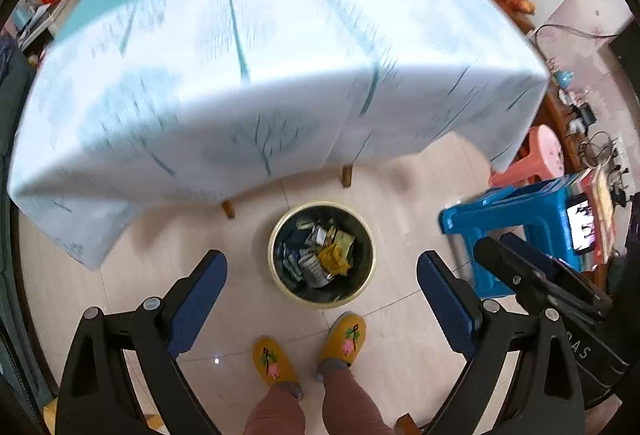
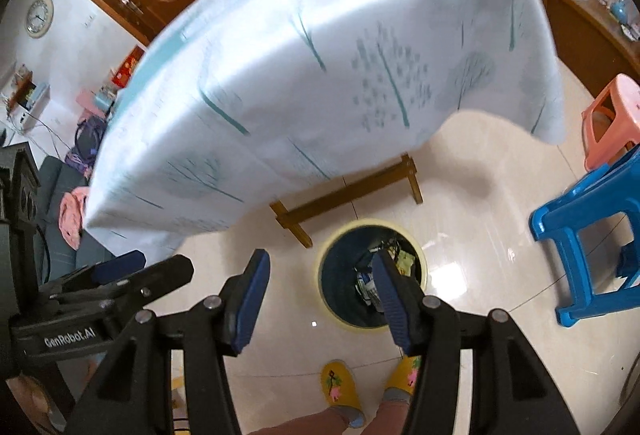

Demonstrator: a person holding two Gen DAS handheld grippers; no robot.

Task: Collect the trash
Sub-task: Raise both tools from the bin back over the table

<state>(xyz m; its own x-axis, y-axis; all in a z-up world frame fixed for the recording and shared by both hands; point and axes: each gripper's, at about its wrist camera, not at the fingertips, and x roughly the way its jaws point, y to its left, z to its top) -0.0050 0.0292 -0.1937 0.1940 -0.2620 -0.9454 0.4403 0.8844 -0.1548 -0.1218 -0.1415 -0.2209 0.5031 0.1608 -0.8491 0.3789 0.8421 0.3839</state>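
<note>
Both tongs hang apart and hold nothing: the left gripper (image 1: 322,275) and the right gripper (image 2: 318,289). Just below them, near the yellow slippers (image 1: 310,349), the trash bin (image 1: 322,255) holds wrappers (image 1: 320,251). They look light, soft and crinkly; pinch one by its edge.

Pale blue tree-print tablecloth (image 1: 280,55), seemingly cream-rimmed dark bin (image 1: 322,254), yellow slippers (image 1: 347,340).
</note>
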